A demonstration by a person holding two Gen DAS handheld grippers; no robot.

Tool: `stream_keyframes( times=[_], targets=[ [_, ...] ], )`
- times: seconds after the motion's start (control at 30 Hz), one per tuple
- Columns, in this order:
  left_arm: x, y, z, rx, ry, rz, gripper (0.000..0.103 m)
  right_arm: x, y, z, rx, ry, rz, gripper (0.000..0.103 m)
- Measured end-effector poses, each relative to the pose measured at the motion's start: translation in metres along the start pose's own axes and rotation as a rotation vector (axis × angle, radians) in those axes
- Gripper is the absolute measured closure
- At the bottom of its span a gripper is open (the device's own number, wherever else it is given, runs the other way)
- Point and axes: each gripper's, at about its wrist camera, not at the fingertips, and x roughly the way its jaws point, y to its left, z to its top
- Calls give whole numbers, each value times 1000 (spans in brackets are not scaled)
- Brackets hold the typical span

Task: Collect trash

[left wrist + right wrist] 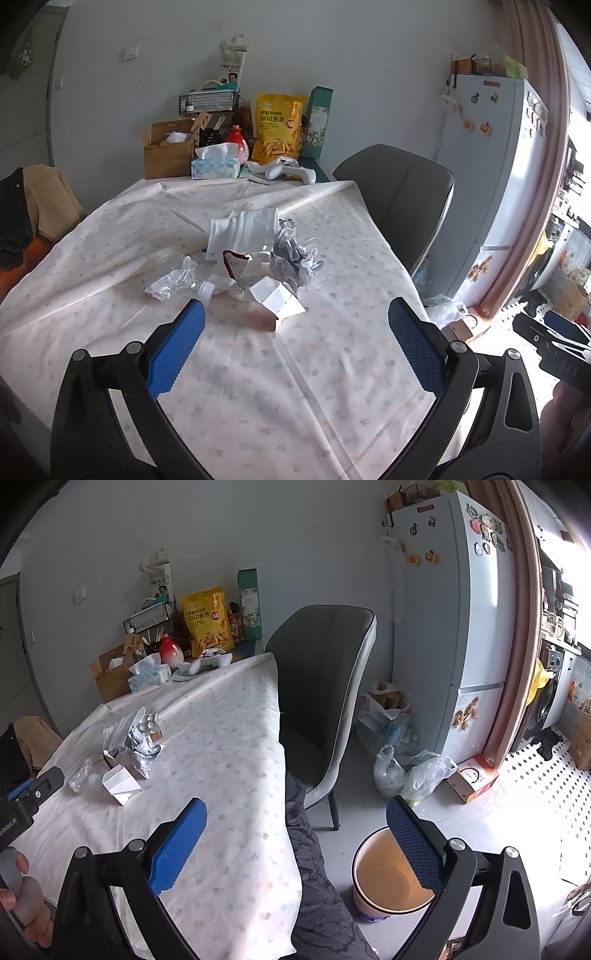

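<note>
Spread with a dotted cloth, the tabletop [332, 387] is carrying a loose heap of trash near its middle, with a tissue box [215, 167] and a yellow snack bag [277, 127] being kept at the far wall end. In the left wrist view the heap is lying at about twelve o'clock, ahead of the left gripper [295, 339], whose jaws are being held wide with nothing between them. Nearest to those jaws a white folded carton [277, 299] is resting on the cloth; at its ten o'clock a crumpled clear plastic wrapper [173, 282] is lying, at its one o'clock a crushed silvery foil bag [291, 258], and behind them a flat white pouch [240, 232].

The right gripper [295, 838] is being held off the table edge, its jaws also wide and empty, over a round waste bin [391, 877] standing on the floor at about five o'clock in its view.

All of this trash is judged to be light and easily crushed. The carton is probably stiff enough to be pinched across a folded edge; the wrapper and foil are likely soft and slippery, so they are best bunched and gripped at a thick crumpled fold. Nothing is yet being collected.
</note>
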Motion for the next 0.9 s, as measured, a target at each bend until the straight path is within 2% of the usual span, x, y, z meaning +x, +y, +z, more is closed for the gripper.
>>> stream_keyframes(
  times=[0.9],
  targets=[
    [-1,-13,5,44,-17,-22,4,2,-10,6,32,-5,-12,8]
  ],
)
